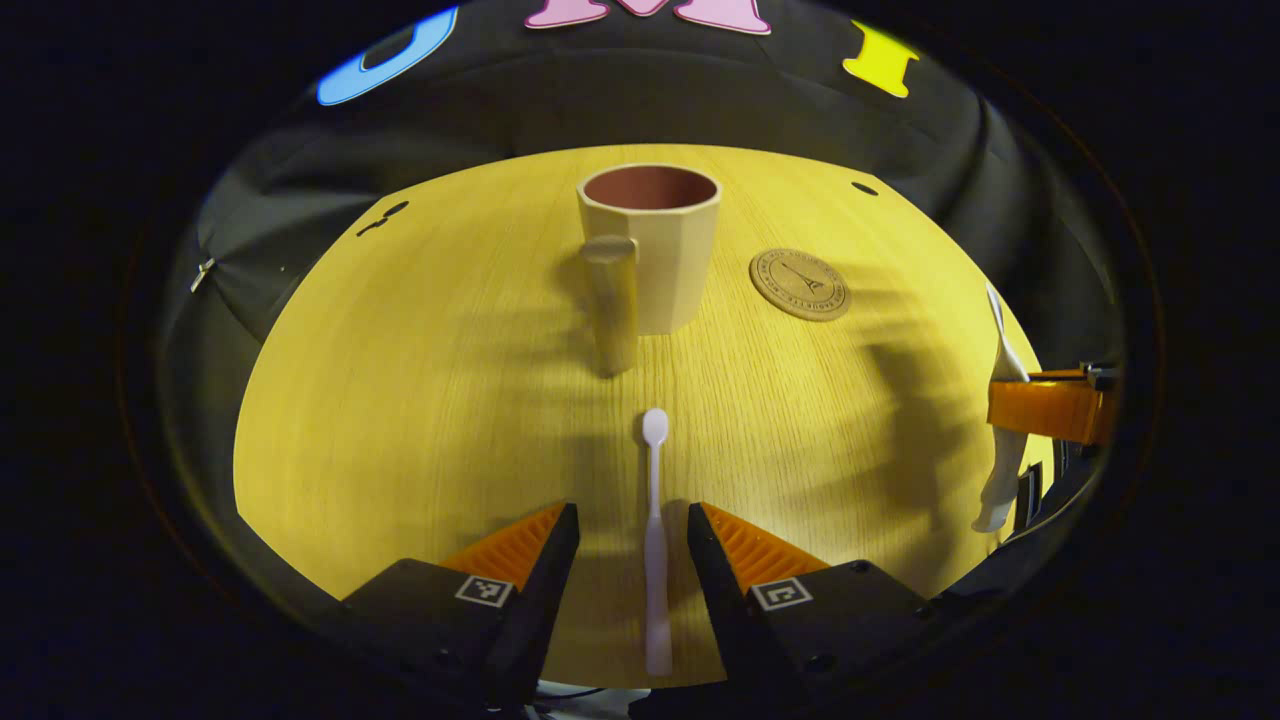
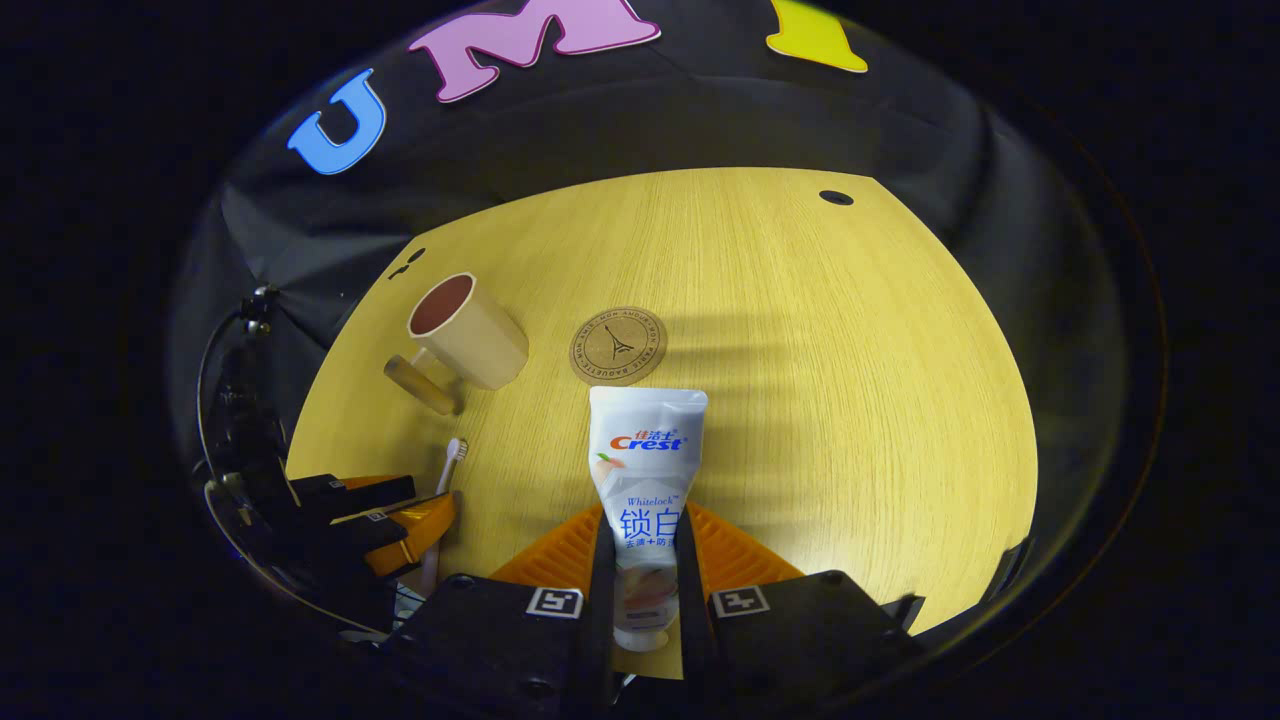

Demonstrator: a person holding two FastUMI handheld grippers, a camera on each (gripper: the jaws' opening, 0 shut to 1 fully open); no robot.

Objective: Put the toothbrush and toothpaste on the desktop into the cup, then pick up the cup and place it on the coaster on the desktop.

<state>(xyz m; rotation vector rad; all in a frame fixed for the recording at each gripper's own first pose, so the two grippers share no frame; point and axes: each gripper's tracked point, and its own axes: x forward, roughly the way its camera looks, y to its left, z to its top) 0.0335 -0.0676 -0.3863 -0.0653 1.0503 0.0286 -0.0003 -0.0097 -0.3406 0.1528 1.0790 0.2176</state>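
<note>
So from my end the biggest thing is the wooden desktop (image 1: 420, 400), pale wood grain. The cup (image 1: 652, 245) stands upright toward the back of it, beige outside and reddish inside, with its handle facing my left gripper. Just right of the cup in the left gripper view is the round cork coaster (image 1: 799, 284), flat on the wood and not touching the cup.

My right gripper (image 2: 643, 560) is clamped on the toothpaste tube (image 2: 645, 470): both fingers press its lower part, with the cap end toward the camera and the flat crimped end pointing toward the coaster.

My left gripper (image 1: 632, 545) has its jaws spread, one on each side of the toothbrush (image 1: 655, 540). That's white and lies flat on the desktop, head pointing at the cup. There's a gap between it and each finger, so no grip there.
</note>
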